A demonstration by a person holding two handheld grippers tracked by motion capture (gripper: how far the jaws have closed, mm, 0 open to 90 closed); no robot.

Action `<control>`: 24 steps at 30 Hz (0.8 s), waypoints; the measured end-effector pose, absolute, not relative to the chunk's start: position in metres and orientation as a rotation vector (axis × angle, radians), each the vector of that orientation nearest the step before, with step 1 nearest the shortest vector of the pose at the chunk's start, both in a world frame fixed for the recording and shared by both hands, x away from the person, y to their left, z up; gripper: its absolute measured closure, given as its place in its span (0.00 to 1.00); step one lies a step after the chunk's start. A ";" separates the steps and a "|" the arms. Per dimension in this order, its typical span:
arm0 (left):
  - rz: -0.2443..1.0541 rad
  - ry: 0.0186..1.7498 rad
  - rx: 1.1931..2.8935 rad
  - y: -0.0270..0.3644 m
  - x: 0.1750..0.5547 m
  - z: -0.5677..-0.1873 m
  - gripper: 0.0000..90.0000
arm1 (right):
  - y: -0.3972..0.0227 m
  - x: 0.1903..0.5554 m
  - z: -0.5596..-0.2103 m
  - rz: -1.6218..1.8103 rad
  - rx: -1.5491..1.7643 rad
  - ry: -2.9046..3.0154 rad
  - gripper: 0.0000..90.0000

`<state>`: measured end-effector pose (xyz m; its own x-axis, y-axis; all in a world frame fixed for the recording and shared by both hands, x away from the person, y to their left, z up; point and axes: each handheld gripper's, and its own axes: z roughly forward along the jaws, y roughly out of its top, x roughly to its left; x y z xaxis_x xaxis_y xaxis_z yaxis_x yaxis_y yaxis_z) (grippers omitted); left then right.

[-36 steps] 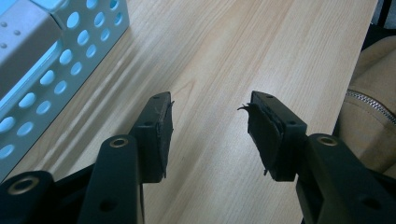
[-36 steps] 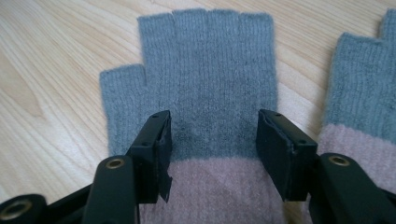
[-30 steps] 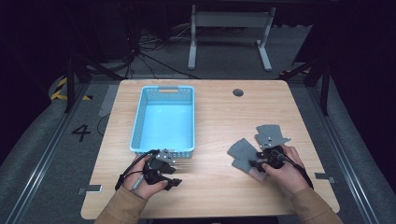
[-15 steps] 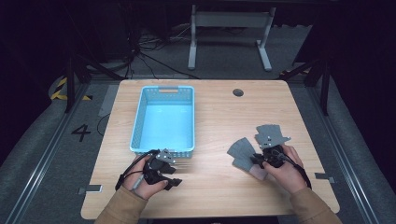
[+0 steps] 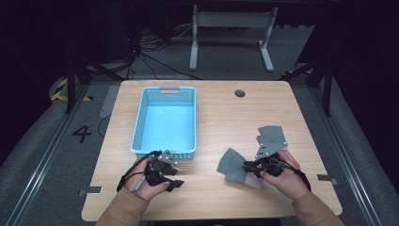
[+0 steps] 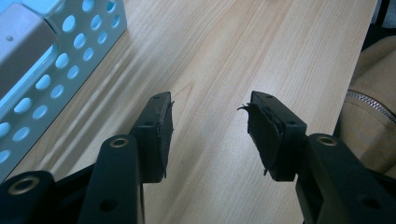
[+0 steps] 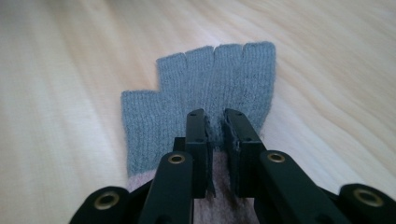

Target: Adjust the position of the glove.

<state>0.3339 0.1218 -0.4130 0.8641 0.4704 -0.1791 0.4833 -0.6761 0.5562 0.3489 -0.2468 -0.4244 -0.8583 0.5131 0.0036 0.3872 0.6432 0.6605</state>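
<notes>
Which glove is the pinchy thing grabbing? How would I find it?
Start at the blue basket on the wooden table, then look right along the near edge to the right gripper. Its jaws pinch a grey fingerless glove with a pink cuff. The other grey glove lies farther back, untouched.

Wood table (image 5: 221, 113) carries a blue basket (image 5: 165, 120); right of the basket lie two grey gloves, one (image 5: 234, 165) nearer, one (image 5: 272, 137) farther right.

Dim lab: floor cables (image 5: 155, 56), hazard tape (image 5: 60, 89), numbered floor marking (image 5: 82, 133).
</notes>
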 end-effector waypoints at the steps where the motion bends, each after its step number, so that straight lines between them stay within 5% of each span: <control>1: -0.031 0.684 2.425 0.122 0.334 -0.413 0.57 | -0.242 0.348 -0.428 1.027 0.705 2.712 0.90; 16: -0.030 0.682 2.421 0.120 0.334 -0.413 0.57 | -0.242 0.350 -0.435 1.047 0.679 2.748 0.75; 24: -0.036 0.649 2.426 0.112 0.337 -0.411 0.57 | -0.248 0.338 -0.427 1.047 0.697 2.779 0.94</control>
